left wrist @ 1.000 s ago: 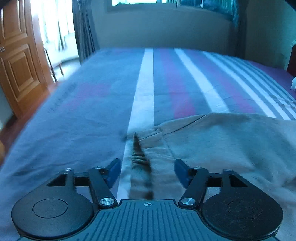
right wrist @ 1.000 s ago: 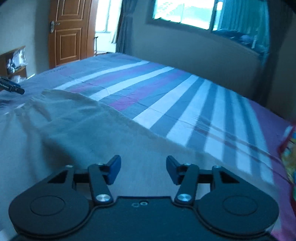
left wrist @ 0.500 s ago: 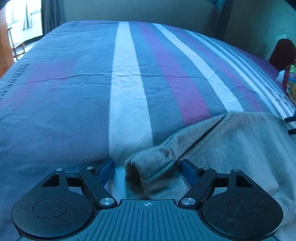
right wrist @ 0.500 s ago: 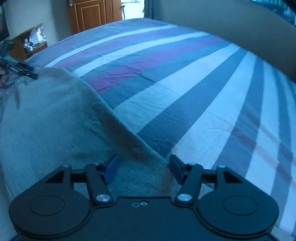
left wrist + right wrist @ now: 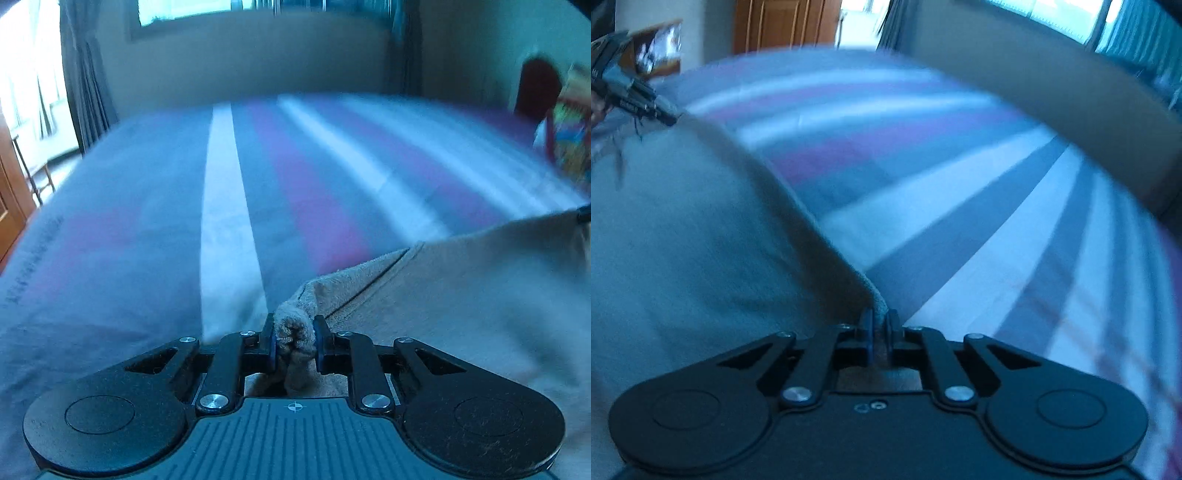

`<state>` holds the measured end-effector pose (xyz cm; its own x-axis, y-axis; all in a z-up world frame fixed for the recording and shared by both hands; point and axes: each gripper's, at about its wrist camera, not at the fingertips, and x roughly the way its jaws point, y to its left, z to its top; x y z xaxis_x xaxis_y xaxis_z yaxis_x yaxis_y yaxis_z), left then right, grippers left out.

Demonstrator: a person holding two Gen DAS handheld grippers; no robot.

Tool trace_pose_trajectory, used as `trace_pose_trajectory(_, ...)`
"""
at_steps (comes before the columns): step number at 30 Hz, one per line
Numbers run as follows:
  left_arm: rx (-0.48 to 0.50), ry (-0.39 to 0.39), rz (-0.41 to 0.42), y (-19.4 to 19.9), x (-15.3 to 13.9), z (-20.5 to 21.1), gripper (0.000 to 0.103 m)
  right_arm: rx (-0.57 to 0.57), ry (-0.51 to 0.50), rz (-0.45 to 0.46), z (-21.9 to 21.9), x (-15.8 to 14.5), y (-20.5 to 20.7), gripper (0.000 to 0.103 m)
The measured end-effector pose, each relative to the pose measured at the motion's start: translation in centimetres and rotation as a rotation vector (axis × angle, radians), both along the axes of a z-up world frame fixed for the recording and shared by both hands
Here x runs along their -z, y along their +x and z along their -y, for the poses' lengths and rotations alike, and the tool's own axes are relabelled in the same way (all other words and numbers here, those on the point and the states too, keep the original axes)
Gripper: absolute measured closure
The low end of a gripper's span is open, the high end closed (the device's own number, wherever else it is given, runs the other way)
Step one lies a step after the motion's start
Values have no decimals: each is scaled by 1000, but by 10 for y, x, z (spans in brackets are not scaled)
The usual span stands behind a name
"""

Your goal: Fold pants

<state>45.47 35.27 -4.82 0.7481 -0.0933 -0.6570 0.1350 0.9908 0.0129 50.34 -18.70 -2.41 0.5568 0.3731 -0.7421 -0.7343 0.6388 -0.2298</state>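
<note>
The beige pants [image 5: 461,295] lie on a striped bed. In the left wrist view my left gripper [image 5: 294,341] is shut on a bunched corner of the pants, and the cloth stretches away to the right. In the right wrist view my right gripper [image 5: 879,332] is shut on another edge of the pants [image 5: 683,240], and the taut edge runs up left to the left gripper [image 5: 635,99], seen at the far left. The right gripper's tip shows at the right edge of the left wrist view [image 5: 583,214].
The bed sheet [image 5: 221,221] has blue, white and purple stripes and stretches ahead to a headboard wall. A wooden door [image 5: 783,22] and a shelf stand beyond the bed's left side. A colourful object [image 5: 569,140] and a dark red chair back sit at the right.
Both grippers have closed on the pants' edge, each of which was open around the cloth half a second ago. The cloth between them is now lifted and pulled taut. Both views are blurred by motion.
</note>
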Motion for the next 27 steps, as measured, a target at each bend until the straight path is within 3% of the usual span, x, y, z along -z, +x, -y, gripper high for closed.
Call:
trace_pose_trajectory(3, 28, -36, 116, -49, -37, -4, 84, -32, 37, 118, 14, -48, -51, 97)
trace_pose_trajectory(6, 70, -37, 166, -105, -60, -4, 84, -84, 38, 207, 32, -86, -117, 97)
trace_pose_trajectory(10, 81, 16, 168, -177, -54, 1, 85, -102, 40, 254, 52, -101, -200, 97)
trace_pose_trajectory(13, 58, 1, 93, -214, -29, 7, 84, -60, 69, 224, 63, -83, -253, 97)
trace_pose_trajectory(17, -29, -11, -18, -248, 12, 19, 83, 74, 96, 95, 60, -22, -279, 91)
trace_pose_trajectory(19, -80, 7, -24, -266, 15, 22, 72, 150, 70, 38, 58, 4, -280, 88)
trace_pose_trajectory(21, -131, -4, -27, -286, 11, 19, 59, 246, 98, 6, 65, 1, -285, 81)
trace_pose_trajectory(23, -198, -66, -2, -312, 6, 8, 50, 309, 218, -14, 83, -12, -296, 52)
trace_pose_trajectory(25, -258, -193, 32, -328, -1, 0, 49, 380, 299, -14, 98, -25, -304, 47)
trace_pose_trajectory(27, -291, -380, 59, -340, -4, -7, 49, 451, 354, -33, 101, -27, -304, 47)
